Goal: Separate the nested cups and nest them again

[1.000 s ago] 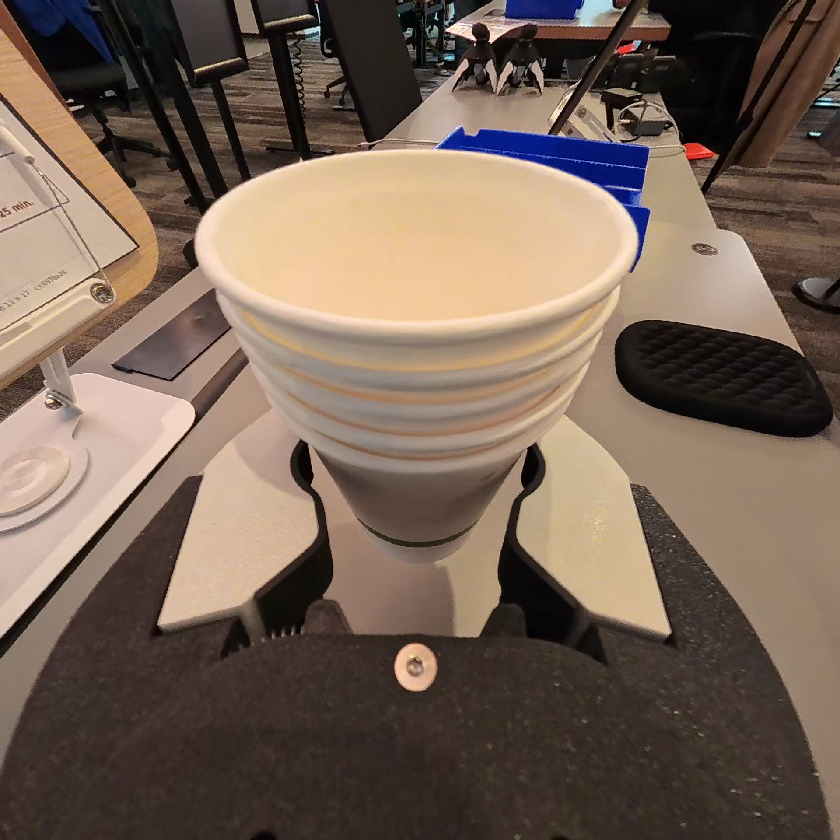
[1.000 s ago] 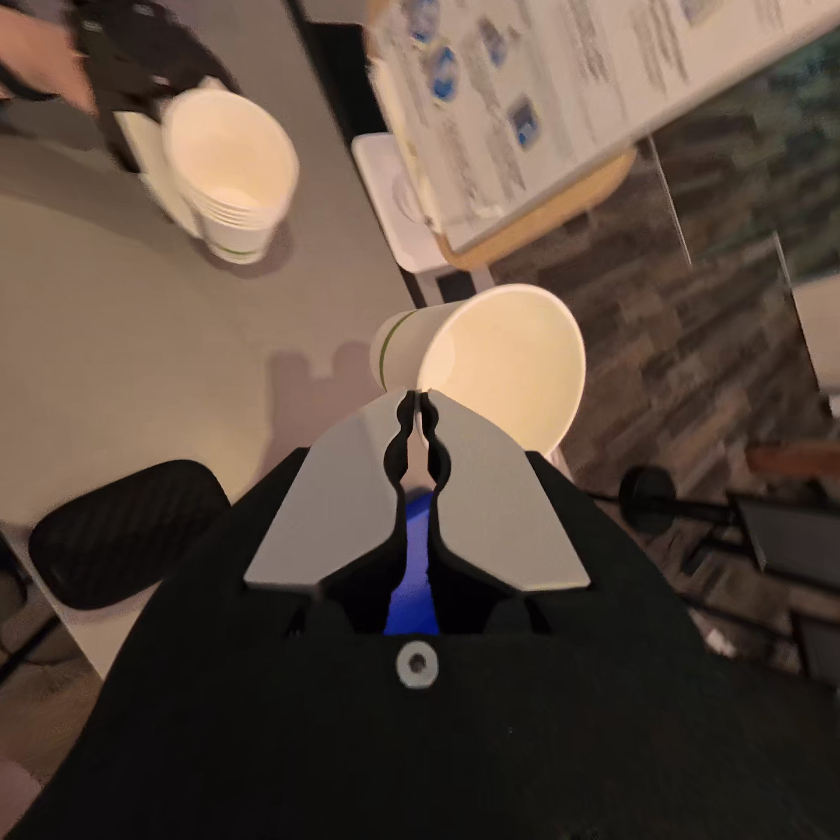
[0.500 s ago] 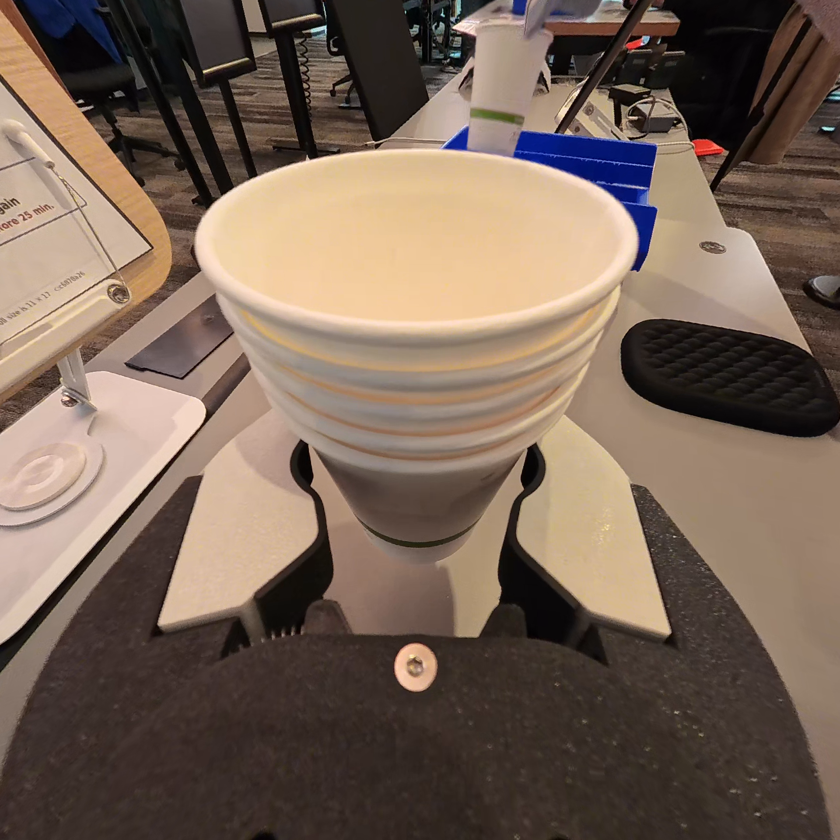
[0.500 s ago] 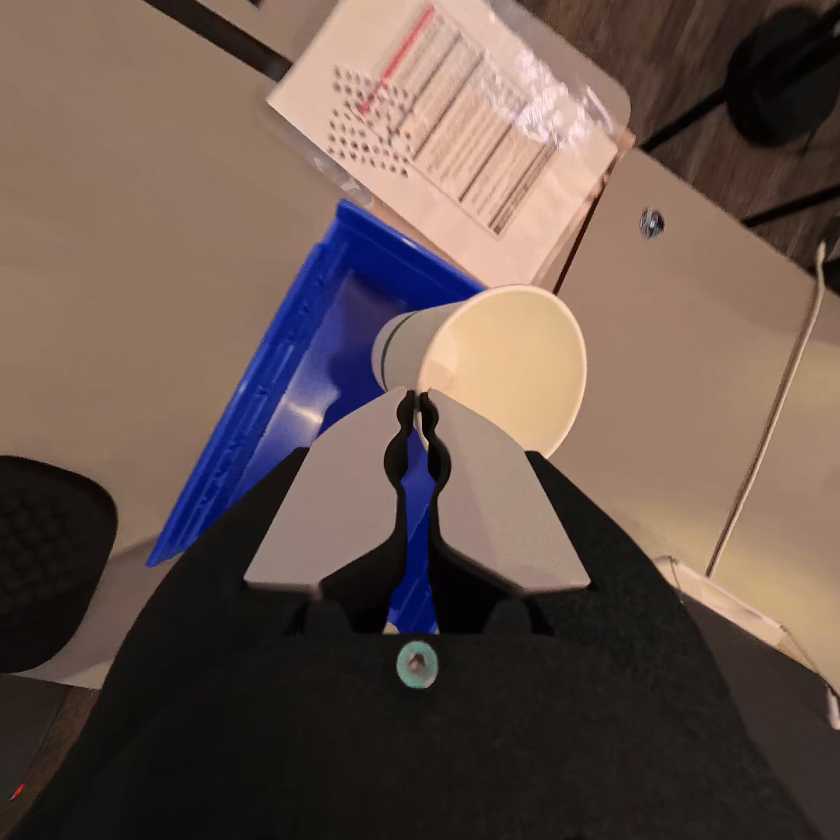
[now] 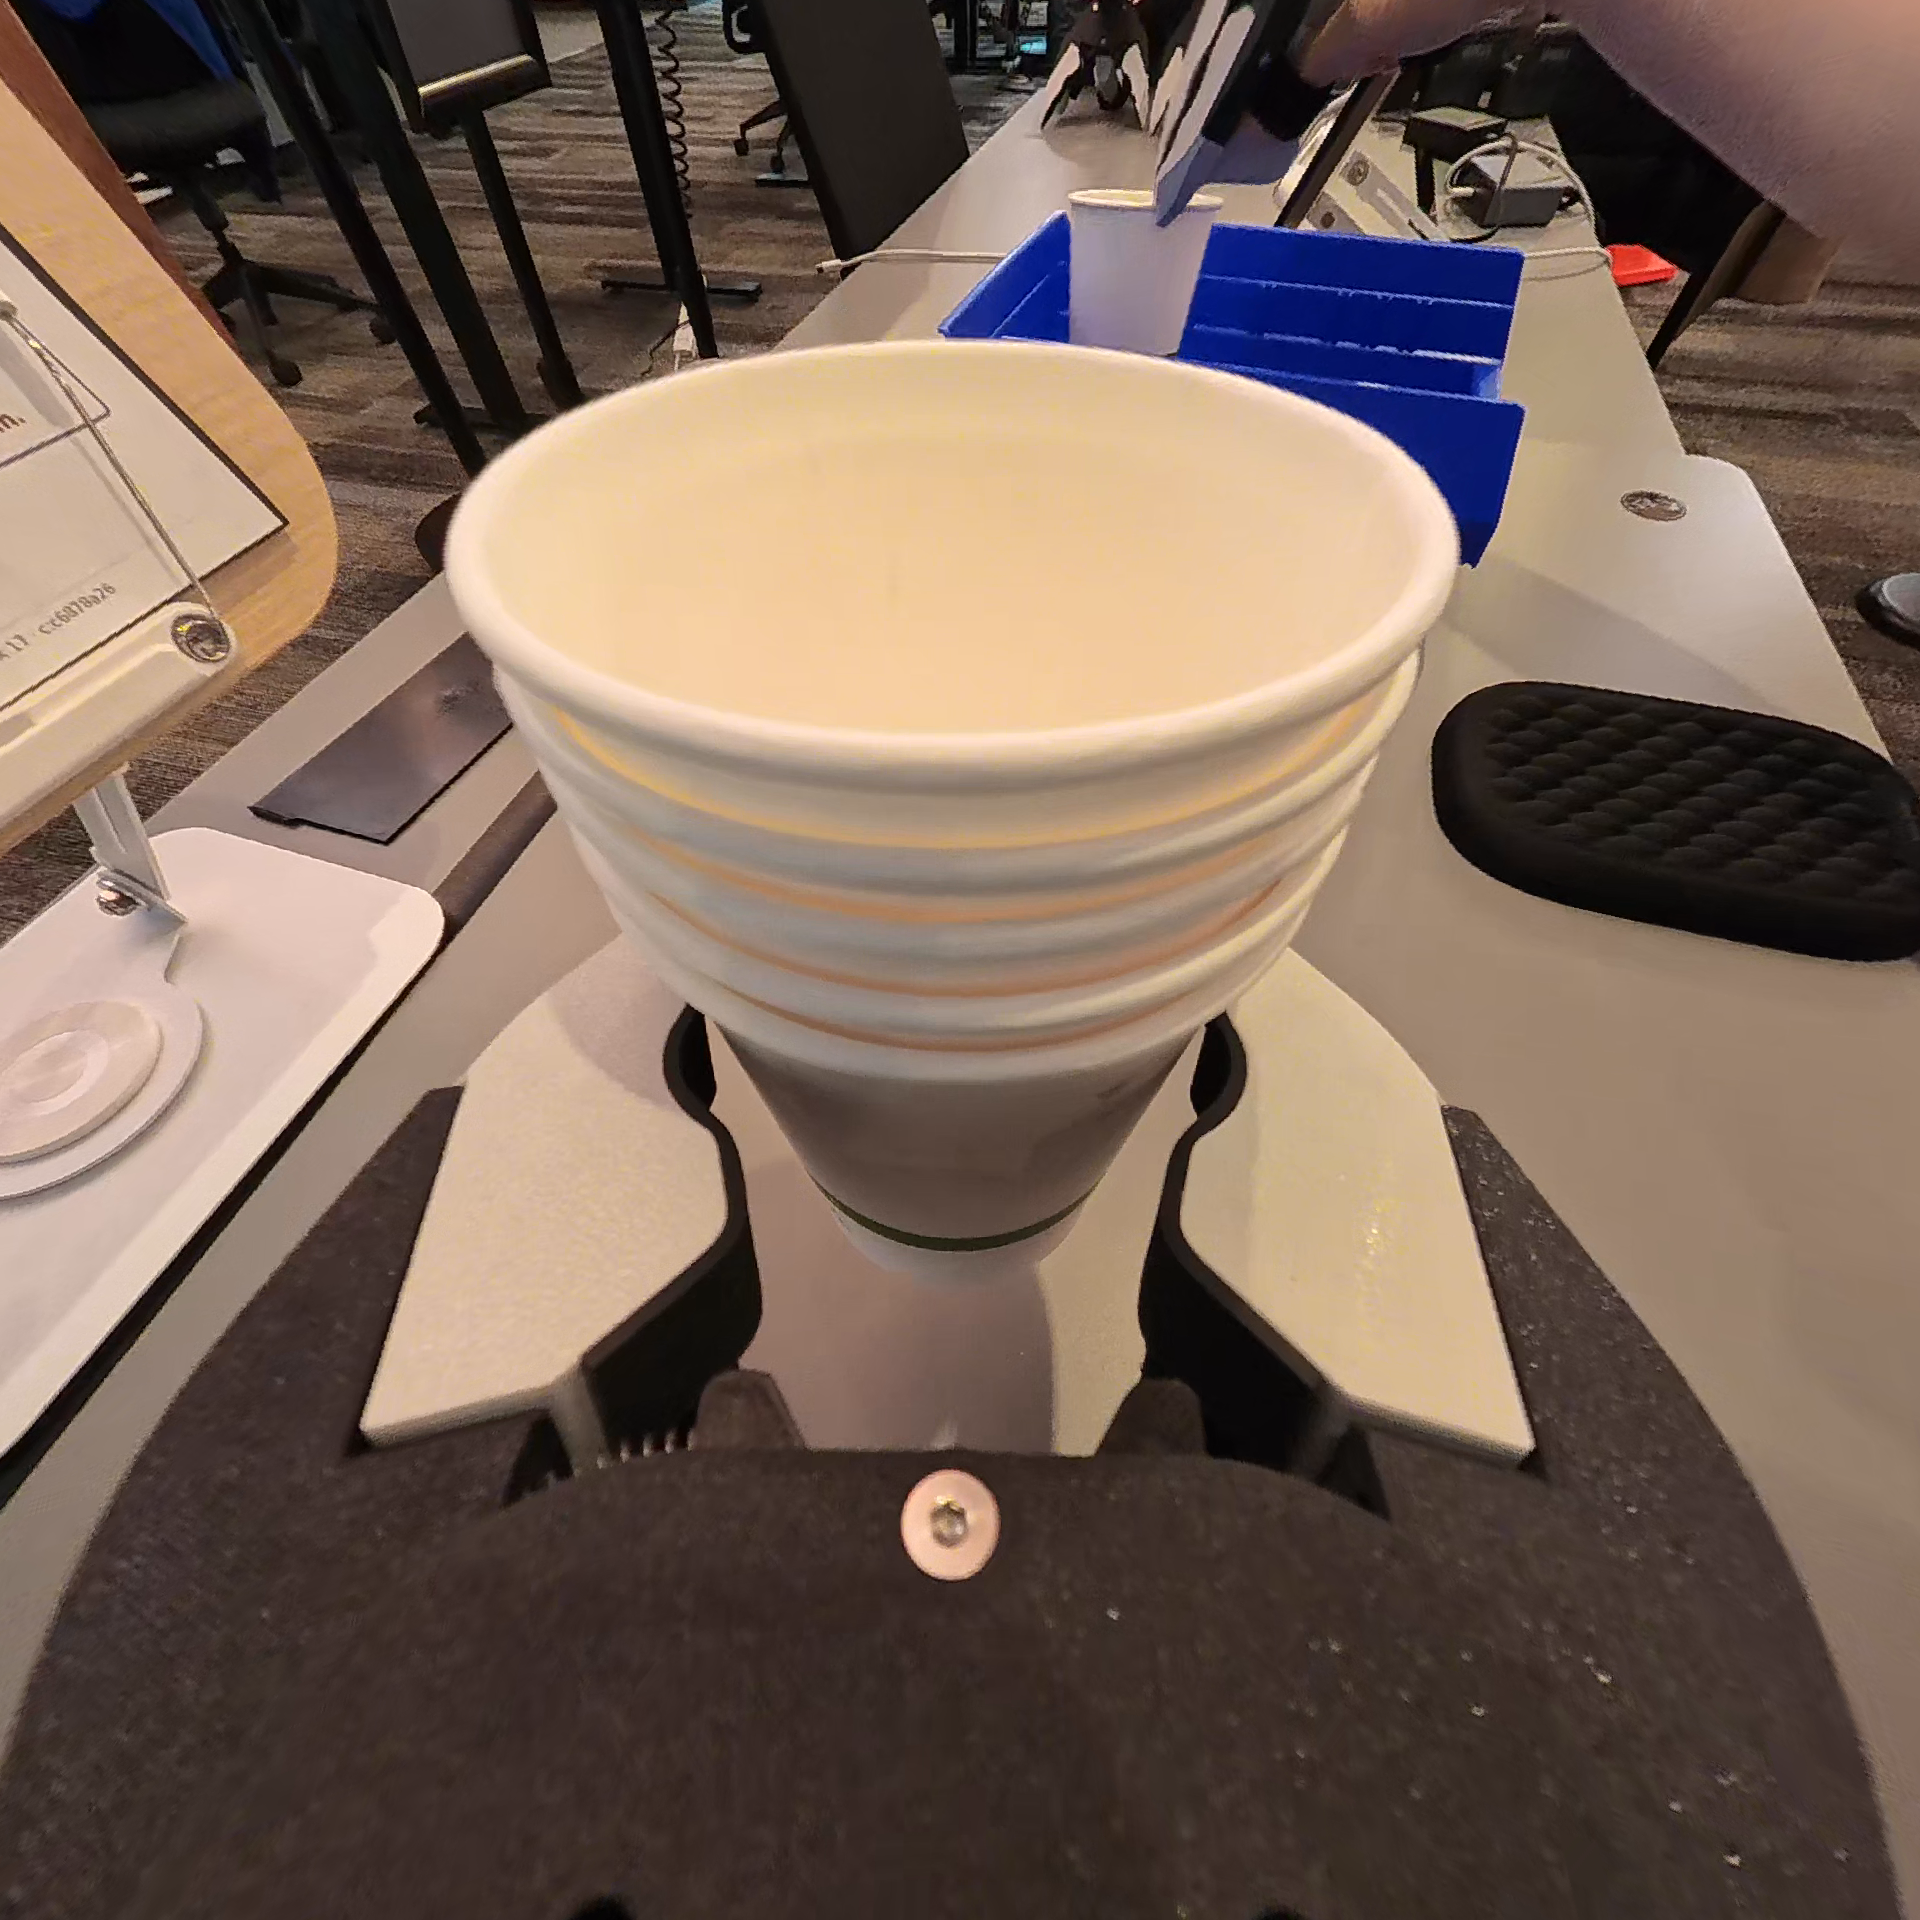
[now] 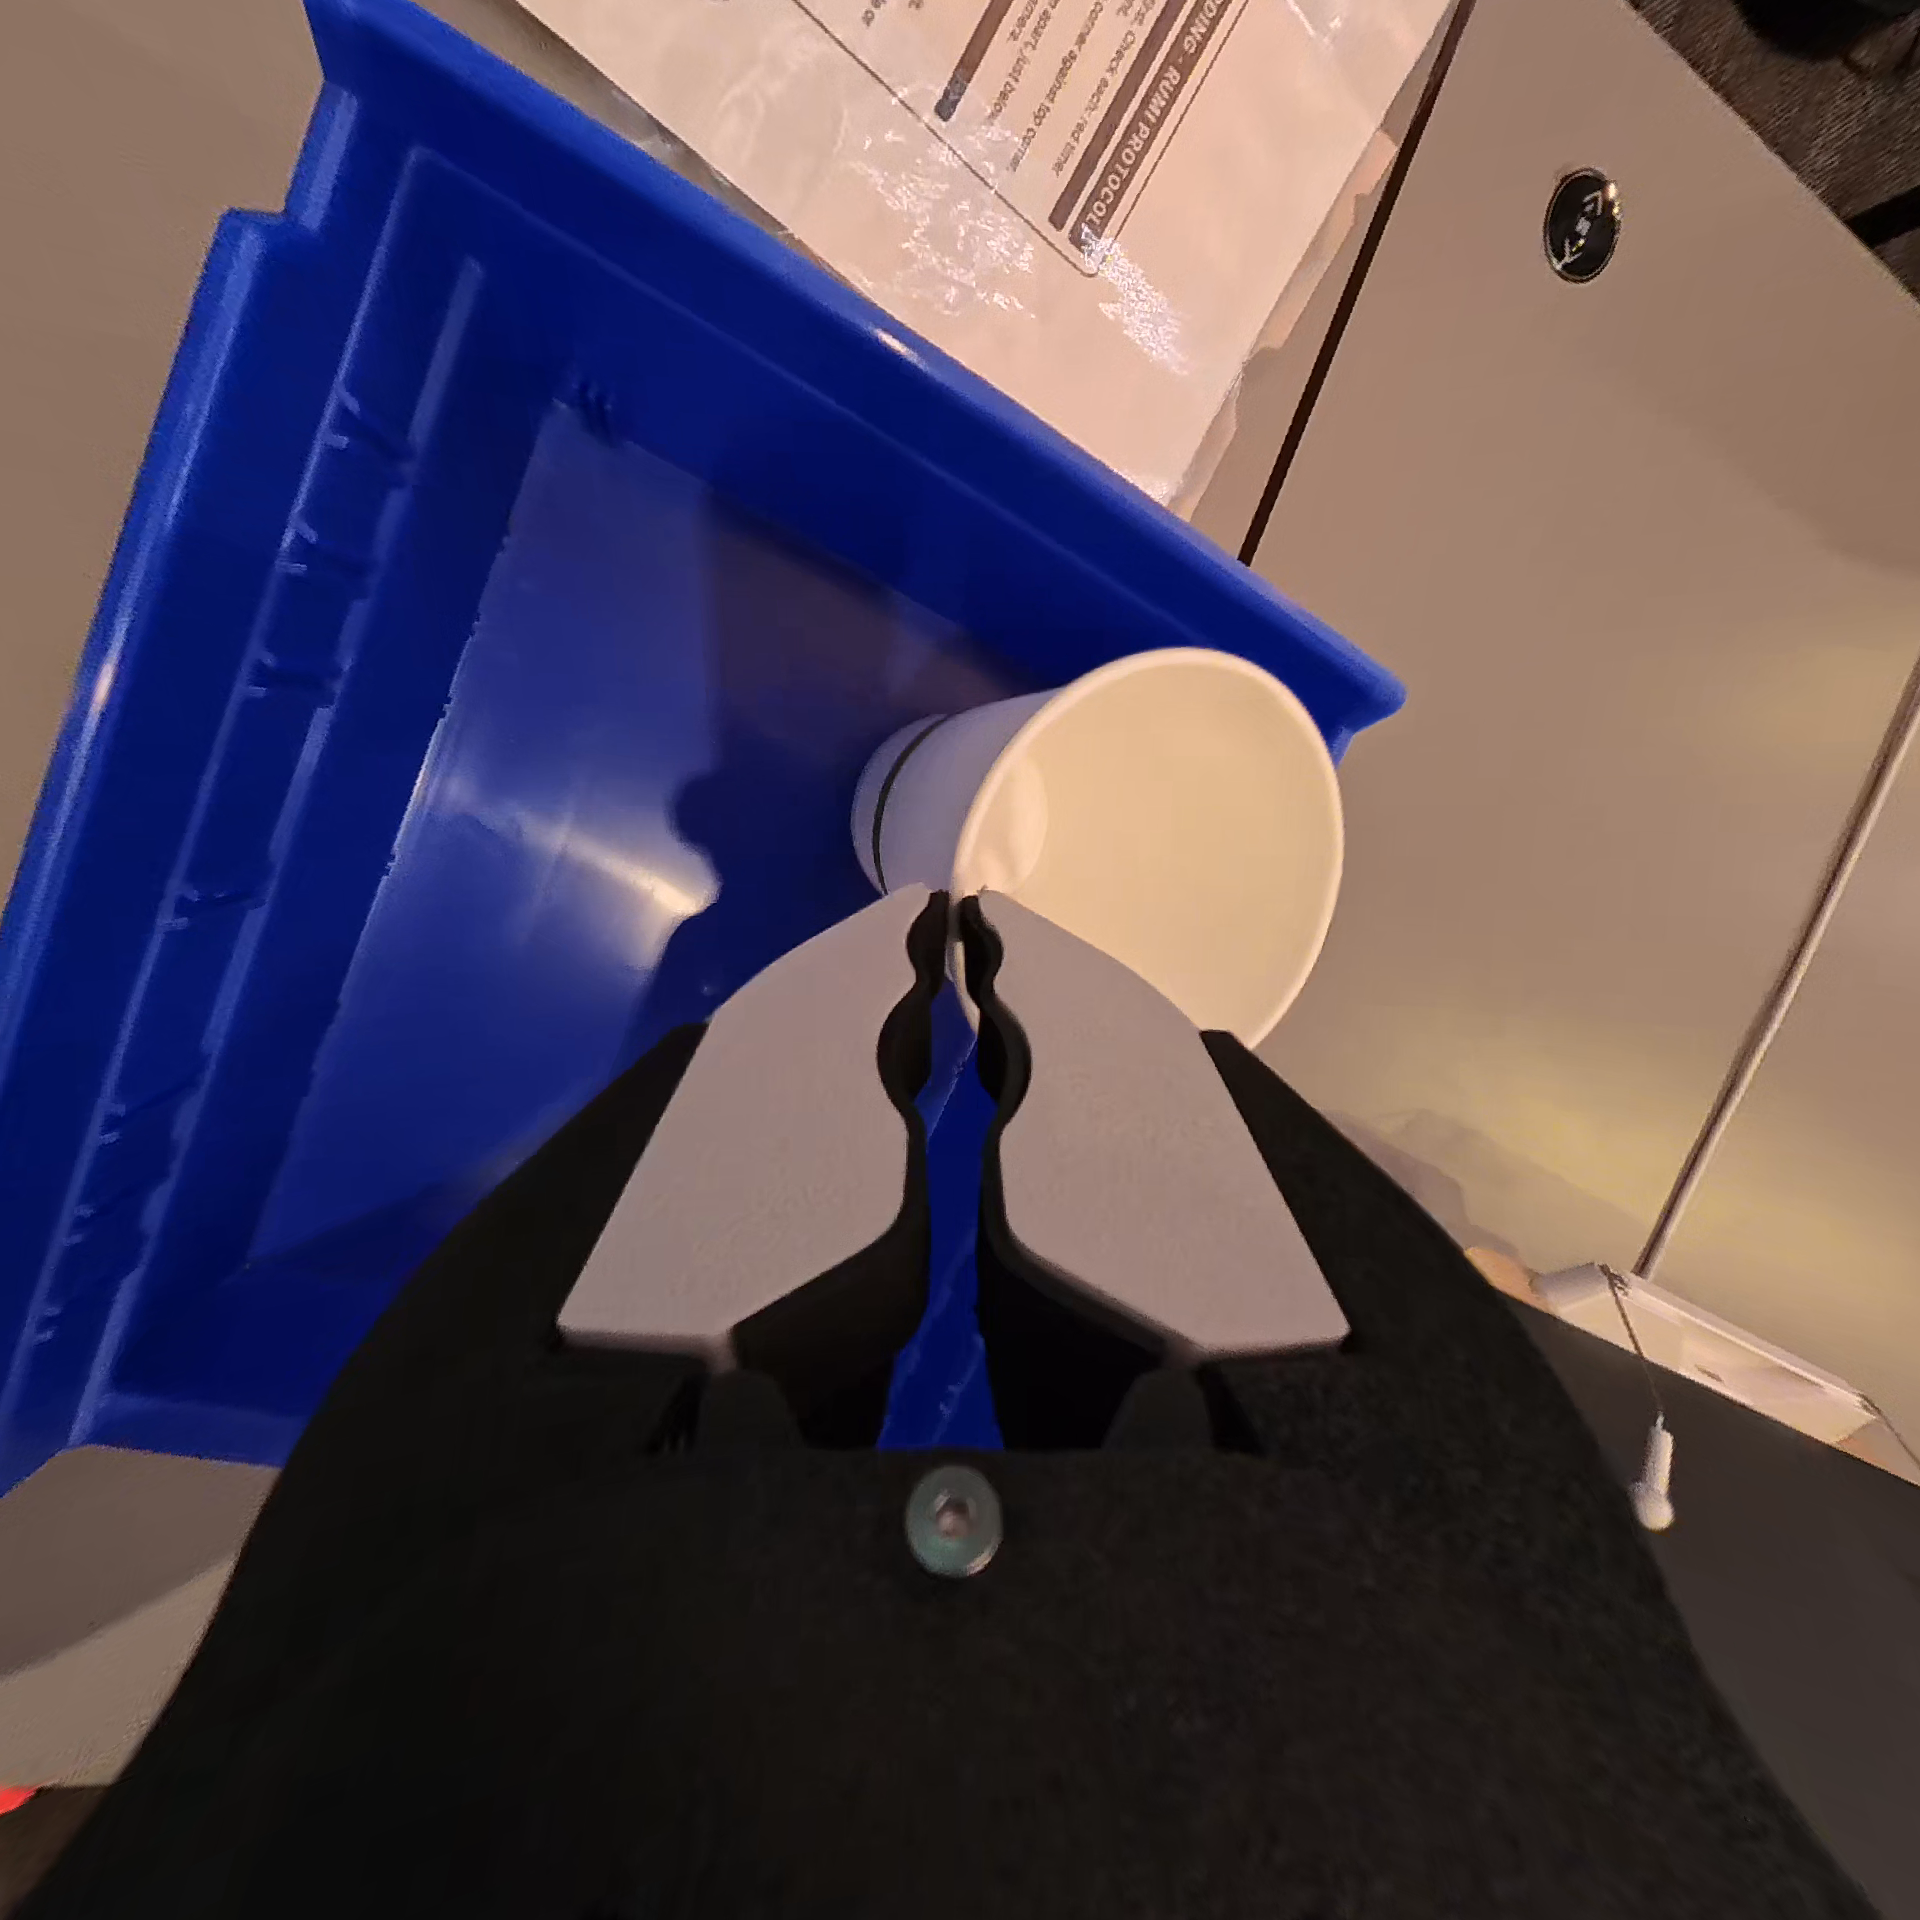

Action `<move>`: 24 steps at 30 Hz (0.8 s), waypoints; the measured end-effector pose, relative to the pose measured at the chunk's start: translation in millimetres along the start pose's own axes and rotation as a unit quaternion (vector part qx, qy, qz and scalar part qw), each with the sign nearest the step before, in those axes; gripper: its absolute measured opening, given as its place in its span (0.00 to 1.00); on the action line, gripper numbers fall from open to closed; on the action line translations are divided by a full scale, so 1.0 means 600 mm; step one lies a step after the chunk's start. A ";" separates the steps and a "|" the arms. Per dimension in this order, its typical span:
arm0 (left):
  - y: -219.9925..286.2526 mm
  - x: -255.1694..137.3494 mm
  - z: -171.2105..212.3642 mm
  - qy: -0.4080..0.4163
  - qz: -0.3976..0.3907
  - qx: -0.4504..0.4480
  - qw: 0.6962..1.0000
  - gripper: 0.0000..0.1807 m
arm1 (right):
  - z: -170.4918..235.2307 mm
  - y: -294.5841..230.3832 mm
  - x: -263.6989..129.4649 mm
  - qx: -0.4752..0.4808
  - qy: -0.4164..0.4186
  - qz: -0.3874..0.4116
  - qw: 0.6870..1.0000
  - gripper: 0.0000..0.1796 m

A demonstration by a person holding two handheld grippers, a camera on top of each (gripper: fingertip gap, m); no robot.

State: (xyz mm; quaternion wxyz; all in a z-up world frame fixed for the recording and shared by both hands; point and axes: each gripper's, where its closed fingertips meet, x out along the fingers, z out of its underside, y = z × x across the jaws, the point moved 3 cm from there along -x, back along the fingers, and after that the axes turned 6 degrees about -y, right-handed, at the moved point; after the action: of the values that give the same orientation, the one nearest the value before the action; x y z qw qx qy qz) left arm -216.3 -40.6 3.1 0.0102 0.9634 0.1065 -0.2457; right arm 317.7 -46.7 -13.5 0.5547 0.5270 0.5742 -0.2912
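A stack of nested white paper cups (image 5: 945,790) is clamped upright between the left gripper's (image 5: 951,1122) grey fingers (image 5: 582,1174). Ahead, a single white cup (image 5: 1127,281) is held inside a blue plastic bin (image 5: 1351,343) by the right gripper (image 5: 1179,203).

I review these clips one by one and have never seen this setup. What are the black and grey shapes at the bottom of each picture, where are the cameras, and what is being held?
There is no robot here: a person holds a pair of hand-held tongs in each hand, and a camera on each looks forward along its two grey fingers. The black shape at the bottom is the tool's own body.

In the left wrist view, the left tongs are shut on the stack of nested paper cups, gripping it low on its sides over the grey table. A black padded rest and a sign stand lie nearby.

In the right wrist view, the right tongs pinch the rim of a single paper cup, its base down inside the blue bin. The left view shows that cup farther off, with the person's hand above.
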 end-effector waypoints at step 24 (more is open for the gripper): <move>0.017 0.002 -0.011 0.004 0.011 0.010 1.000 0.50 | -0.164 -0.163 -0.250 -0.187 0.171 0.017 0.967 0.17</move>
State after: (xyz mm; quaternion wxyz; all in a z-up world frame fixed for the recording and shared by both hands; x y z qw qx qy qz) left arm -210.2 -50.1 8.0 0.0029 0.9656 0.0934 -0.2425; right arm 169.1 -25.6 124.8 0.5419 0.4657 0.6956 -0.0744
